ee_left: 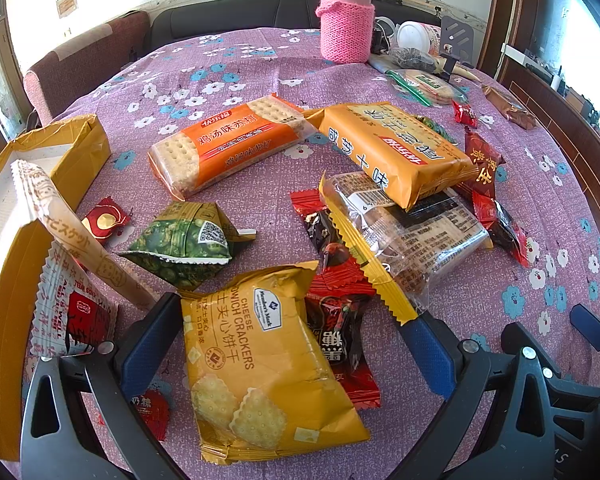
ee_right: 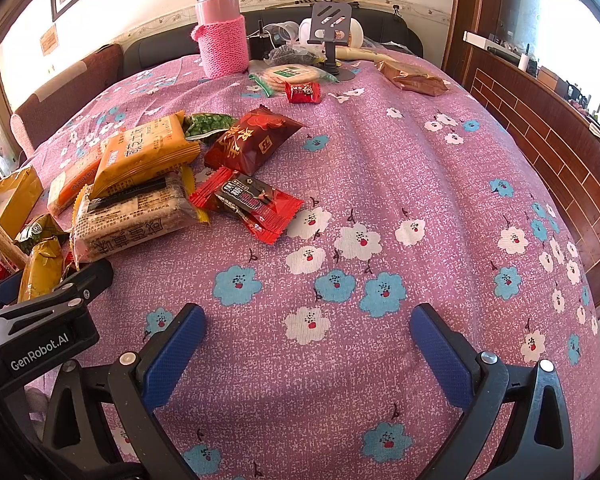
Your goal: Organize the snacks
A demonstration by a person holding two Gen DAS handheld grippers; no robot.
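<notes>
my left gripper (ee_left: pixel 288 344) jaws apart around cracker bag (ee_left: pixel 260 364) | box (ee_left: pixel 4 280) just left | my right gripper (ee_right: pixel 308 352) jaws apart over bare cloth (ee_right: pixel 400 168)

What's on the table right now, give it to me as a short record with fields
surface: table under a purple floral cloth
left gripper: open, fingers either side of the cheese crackers
right gripper: open, above bare cloth
box: yellow, at the left edge, packets inside
snack pile: orange soda crackers, yellow biscuit pack lying on a clear pack, green peas, red candies
far end: pink flask, phone stand
</notes>
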